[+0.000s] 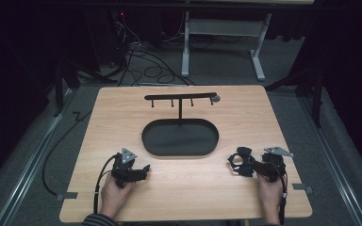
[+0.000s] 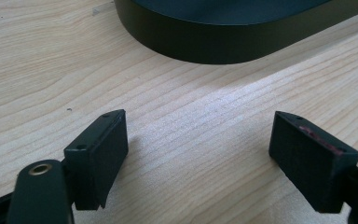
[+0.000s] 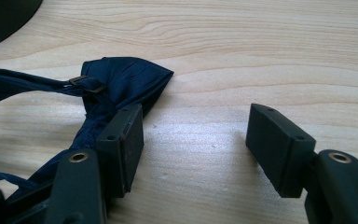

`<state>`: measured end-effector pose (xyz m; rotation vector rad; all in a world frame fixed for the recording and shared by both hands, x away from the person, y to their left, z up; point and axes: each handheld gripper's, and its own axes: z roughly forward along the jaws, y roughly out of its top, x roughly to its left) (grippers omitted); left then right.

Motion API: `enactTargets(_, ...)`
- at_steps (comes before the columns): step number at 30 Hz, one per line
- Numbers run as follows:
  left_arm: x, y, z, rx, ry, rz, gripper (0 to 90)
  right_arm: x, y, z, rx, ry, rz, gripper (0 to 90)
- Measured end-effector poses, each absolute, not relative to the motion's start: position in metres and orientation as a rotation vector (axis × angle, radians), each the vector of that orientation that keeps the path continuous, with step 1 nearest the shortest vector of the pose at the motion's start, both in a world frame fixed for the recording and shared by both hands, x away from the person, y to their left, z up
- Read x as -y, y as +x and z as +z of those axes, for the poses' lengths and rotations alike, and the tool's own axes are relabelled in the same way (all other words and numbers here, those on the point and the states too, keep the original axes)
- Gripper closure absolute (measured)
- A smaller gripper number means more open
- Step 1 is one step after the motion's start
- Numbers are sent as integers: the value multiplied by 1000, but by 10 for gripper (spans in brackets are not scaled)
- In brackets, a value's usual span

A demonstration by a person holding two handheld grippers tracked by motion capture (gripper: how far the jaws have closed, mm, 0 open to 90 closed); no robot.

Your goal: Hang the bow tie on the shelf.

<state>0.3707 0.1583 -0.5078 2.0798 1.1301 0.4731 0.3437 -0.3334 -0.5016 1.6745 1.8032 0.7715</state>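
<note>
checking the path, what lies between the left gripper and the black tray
Nothing: in the left gripper view, bare wooden table runs from the open left gripper up to the black tray. The high view shows the same bare gap.

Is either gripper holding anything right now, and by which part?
Nothing is held. The right gripper is open beside the navy bow tie; the left gripper is open over bare table.

Stand (image 1: 180, 123) mid-table, left gripper (image 1: 143, 168) near-left, bow tie (image 1: 241, 161) near-right, just beside right gripper (image 1: 232, 162)
</note>
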Motion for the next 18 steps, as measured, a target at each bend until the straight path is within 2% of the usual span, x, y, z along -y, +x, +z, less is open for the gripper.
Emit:
enactTargets(7,-159,371,-508,-1127,2081,472,199,333,344,-501,-1813,1672,779,383)
enactTargets(10,-159,371,-508,-1126,2081,471,200,334,344,-501,-1829,1657,785,410)
enactTargets(11,-159,371,-508,-1126,2081,470,199,336,343,-500,-1831,1650,783,466)
enactTargets(18,-159,371,-508,-1126,2081,471,200,337,332,-485,-1812,1644,887,505)
